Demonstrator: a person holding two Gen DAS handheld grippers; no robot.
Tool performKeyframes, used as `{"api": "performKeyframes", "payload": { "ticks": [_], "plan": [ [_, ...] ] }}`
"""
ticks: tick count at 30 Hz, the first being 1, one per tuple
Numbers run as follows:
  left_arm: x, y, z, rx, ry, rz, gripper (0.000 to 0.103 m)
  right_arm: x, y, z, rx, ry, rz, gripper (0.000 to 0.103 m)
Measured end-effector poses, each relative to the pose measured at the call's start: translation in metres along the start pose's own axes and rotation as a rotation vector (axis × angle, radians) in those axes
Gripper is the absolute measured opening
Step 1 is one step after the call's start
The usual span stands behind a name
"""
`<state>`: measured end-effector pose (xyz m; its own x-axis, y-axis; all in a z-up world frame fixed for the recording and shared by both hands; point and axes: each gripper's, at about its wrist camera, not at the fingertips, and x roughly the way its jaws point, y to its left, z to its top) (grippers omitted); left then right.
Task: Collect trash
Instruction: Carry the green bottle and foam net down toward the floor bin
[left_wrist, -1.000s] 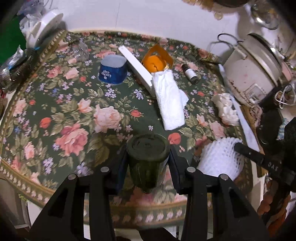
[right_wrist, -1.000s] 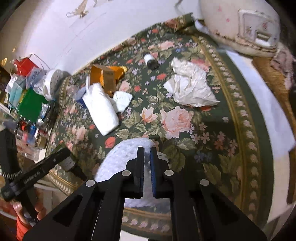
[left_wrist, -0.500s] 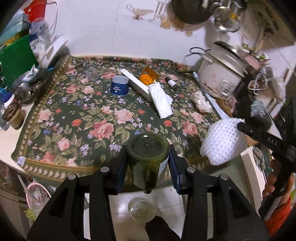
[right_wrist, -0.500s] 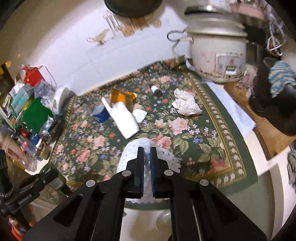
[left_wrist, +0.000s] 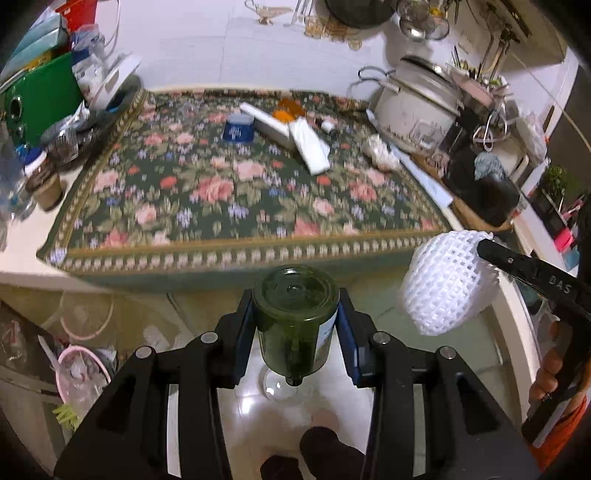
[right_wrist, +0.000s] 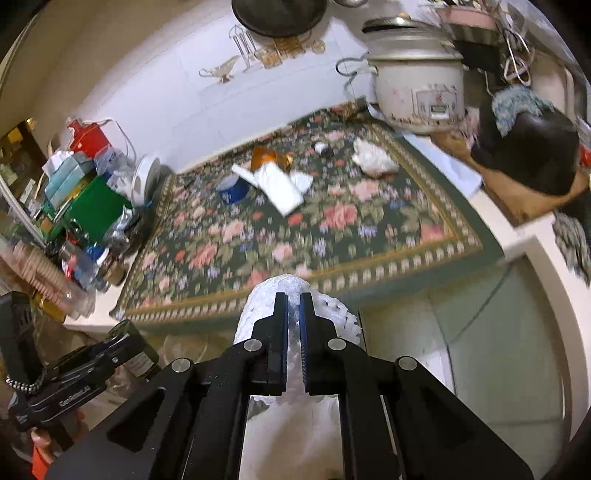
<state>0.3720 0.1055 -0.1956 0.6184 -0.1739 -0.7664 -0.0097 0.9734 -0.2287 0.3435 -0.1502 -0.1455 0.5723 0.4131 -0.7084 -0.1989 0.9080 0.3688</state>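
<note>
My left gripper (left_wrist: 295, 325) is shut on a dark green glass bottle (left_wrist: 295, 314), held off the table's front edge above the floor. My right gripper (right_wrist: 293, 321) is shut on a white foam fruit net (right_wrist: 264, 306), also off the table; the net shows at right in the left wrist view (left_wrist: 443, 280). On the floral tablecloth (left_wrist: 229, 195) lie a blue cup (left_wrist: 238, 128), a white folded wrapper (left_wrist: 310, 146), an orange carton (left_wrist: 290, 110), a small vial (left_wrist: 327, 126) and crumpled tissue (left_wrist: 378, 151).
A rice cooker (left_wrist: 417, 107) stands at the table's back right, a black bag (left_wrist: 487, 192) to its right. Clutter with a green box (left_wrist: 40, 96) fills the left side. A pink-rimmed bin (left_wrist: 79, 373) and a clear lid (left_wrist: 280, 384) are on the floor below.
Both grippers have pulled back from above the tablecloth to beyond its front edge, carrying the bottle and the foam net. The table now looks farther away and the floor shows below.
</note>
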Motion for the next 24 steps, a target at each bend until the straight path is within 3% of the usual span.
{"api": "performKeyframes", "payload": {
  "ticks": [6, 11, 18, 24],
  "plan": [
    [0.044, -0.009, -0.037, -0.013, 0.097, 0.03, 0.041, 0.019, -0.028, -0.035, 0.029, 0.083, -0.015, 0.006],
    [0.109, -0.009, -0.078, -0.069, 0.175, 0.044, 0.041, 0.058, -0.059, -0.065, 0.01, 0.161, -0.046, 0.006],
    [0.212, 0.003, -0.159, -0.141, 0.218, 0.111, 0.041, 0.155, -0.12, -0.132, -0.001, 0.273, -0.097, 0.006],
    [0.289, 0.029, -0.22, -0.23, 0.246, 0.103, 0.041, 0.264, -0.168, -0.207, 0.044, 0.38, -0.085, 0.006]
  ]
}}
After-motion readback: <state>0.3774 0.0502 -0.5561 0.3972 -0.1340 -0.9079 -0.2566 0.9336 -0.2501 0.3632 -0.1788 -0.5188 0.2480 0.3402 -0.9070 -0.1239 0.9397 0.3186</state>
